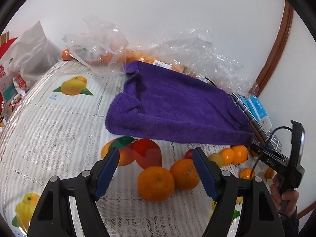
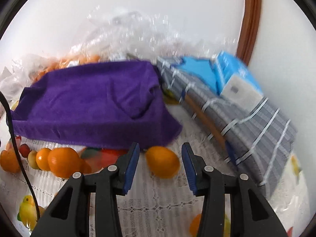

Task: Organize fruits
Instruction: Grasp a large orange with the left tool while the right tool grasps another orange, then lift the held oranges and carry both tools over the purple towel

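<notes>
My left hand-held gripper [image 1: 156,165] hangs open over the desk [image 1: 59,130], its blue pads spread wide with nothing between them; two oranges [image 1: 156,183] sit touching each other just ahead of it on the lace cloth. My right hand-held gripper [image 2: 160,164] is open too, and a single orange [image 2: 163,162] lies just beyond its fingertips, not yet held. More small oranges [image 2: 59,162] line up to my left along the hem of a purple towel [image 2: 88,100], which drapes over something raised and blocks my view behind the fruit. To the right of the towel, a grey striped cloth bundle [image 2: 246,122] carries a blue box [image 2: 235,77]. Crumpled clear plastic bags [image 1: 98,41] holding more oranges crowd the wall behind.
</notes>
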A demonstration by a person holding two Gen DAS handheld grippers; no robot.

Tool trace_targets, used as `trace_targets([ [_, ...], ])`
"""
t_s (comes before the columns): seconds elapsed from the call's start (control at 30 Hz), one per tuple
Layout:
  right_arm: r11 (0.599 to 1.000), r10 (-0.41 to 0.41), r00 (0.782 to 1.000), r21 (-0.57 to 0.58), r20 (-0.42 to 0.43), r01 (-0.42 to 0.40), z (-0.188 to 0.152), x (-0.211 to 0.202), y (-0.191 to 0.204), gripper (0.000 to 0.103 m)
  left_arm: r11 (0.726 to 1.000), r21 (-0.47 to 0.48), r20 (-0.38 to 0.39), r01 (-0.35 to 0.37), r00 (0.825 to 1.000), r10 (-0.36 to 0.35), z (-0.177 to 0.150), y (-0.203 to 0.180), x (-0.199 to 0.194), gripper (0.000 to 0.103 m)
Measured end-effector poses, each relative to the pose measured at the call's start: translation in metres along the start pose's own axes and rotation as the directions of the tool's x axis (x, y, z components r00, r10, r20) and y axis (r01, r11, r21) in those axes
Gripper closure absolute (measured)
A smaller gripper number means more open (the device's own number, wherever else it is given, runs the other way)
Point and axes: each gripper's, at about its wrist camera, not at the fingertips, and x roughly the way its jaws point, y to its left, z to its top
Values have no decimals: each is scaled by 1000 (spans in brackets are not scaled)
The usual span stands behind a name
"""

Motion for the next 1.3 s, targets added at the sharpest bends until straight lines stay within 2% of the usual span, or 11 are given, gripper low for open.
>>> trace_targets([
  [0.17, 1000, 8, 998, -16, -63, -9, -3, 13, 1, 61, 1000, 28, -32, -10, 999, 11, -7, -5, 6, 28],
  [0.27, 999, 37, 998, 10, -52, -37, -4, 10, -5, 66, 999, 25, -39, -20, 999, 21, -12, -2, 3, 28],
  [0.4, 997, 68, 997, 41, -42, -66, -6, 8, -8, 66, 1000, -10, -38, -4, 999, 3, -17, 7, -2, 29],
  [0.5, 996, 89, 996, 31, -23, -88, -6, 4, -6, 66, 999, -41, -51, 12, 999, -14, -20, 14, -2, 43],
  [0.57, 995, 97, 995, 14, -7, -97, -7, -1, -2, 66, 998, -55, -56, 40, 997, -43, -21, 14, -1, 58],
  [0.63, 995, 98, 995, -3, -3, -98, -8, -4, 2, 66, 997, -49, -52, 60, 997, -63, -22, 12, -3, 65],
  [0.87, 995, 101, 995, -10, -10, -102, -19, -15, 9, 66, 999, -31, 5, 13, 1000, -13, -21, 10, -12, 66],
  [1.03, 992, 116, 993, -51, -30, -117, -27, -18, 19, 66, 1000, -4, -43, 22, 999, -22, -23, 5, -5, 65],
  [1.2, 992, 97, 994, -73, -54, -101, -28, -13, 24, 65, 998, -26, -97, 57, 994, -59, -25, 8, 3, 63],
  [1.3, 993, 87, 994, -79, -62, -92, -28, -10, 26, 67, 999, -7, -93, 43, 995, -43, -27, 4, 2, 65],
])
